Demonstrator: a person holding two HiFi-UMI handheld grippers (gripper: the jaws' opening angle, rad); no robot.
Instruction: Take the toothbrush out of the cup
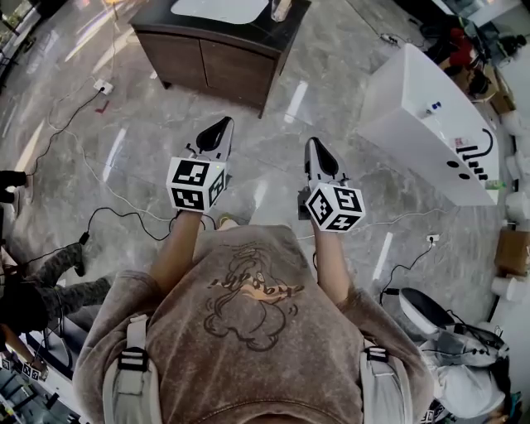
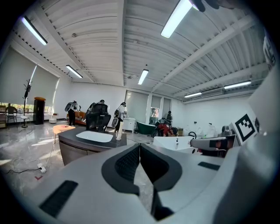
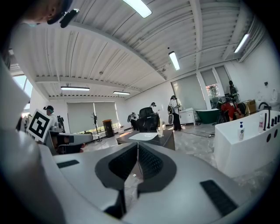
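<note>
Toothbrush itself is too tiny to pick out from here, but the cup (image 1: pixel 280 10) it should be in stands on the dark sink cabinet (image 1: pixel 207 62), right beside the white basin (image 1: pixel 219 8), well apart from both grippers. Biggest risk imo: that cup looks tall, narrow and see-through (so probably light), and a sideways tug on the brush could tip it or drag it off the top. Left gripper (image 1: pixel 223 125) and right gripper (image 1: pixel 317 147) are both pinched fully together with nothing in them, held out over the marble floor (image 1: pixel 124 108), so one has to open up before any grab.
</note>
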